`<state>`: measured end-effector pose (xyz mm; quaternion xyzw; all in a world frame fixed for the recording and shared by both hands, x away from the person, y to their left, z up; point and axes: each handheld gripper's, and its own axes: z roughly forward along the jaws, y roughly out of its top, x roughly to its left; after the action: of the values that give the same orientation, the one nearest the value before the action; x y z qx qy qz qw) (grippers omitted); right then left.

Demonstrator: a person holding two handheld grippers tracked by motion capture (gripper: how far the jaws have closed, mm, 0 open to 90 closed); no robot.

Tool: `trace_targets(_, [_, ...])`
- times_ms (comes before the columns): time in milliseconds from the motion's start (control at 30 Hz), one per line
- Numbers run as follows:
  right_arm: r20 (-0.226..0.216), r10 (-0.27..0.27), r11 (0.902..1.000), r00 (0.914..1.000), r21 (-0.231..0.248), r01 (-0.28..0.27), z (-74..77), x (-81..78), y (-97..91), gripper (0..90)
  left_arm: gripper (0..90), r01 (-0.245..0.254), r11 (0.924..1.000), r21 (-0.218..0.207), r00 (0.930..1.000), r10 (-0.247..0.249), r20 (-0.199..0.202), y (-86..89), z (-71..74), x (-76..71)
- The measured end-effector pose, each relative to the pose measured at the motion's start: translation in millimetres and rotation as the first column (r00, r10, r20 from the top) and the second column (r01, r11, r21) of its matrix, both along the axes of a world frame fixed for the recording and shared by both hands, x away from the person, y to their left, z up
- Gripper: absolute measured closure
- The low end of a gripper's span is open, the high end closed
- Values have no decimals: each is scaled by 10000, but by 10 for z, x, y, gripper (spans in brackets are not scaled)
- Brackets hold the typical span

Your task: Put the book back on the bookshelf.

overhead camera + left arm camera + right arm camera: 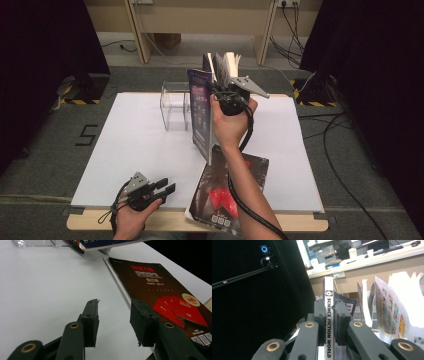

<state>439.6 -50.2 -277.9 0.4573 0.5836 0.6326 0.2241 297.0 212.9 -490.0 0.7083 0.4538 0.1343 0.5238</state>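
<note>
Two tools: right tool (pixel 329 312) pinches thin glossy magazine (pixel 329 322) spine, left tool (pixel 113 315) spread, empty.

clear acrylic stand (pixel 175 105) at twelve o'clock on the white table sheet (pixel 135 145), dark red-covered magazine (pixel 227 192) flat at five o'clock, touching the front edge

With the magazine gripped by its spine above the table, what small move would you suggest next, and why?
Probably carry it left and lower it toward the clear holder. The right gripper is shut on the magazine, held upright beside the holder with pages fanning loose. The left gripper rests open, apart from the dark magazine.
</note>
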Motion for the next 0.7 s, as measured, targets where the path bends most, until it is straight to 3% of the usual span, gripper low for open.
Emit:
trace_targets(167, [61,-91,10000,9999,23,91,19,48,29,836,575,35,10000,20,10000,-35,-4,-5,-1,-2])
trace_targets(700, [160,-669,9978,9976,2,669,126,413,167,835,580,123,9999,42,9999,-123,-16,-18,-13,-1])
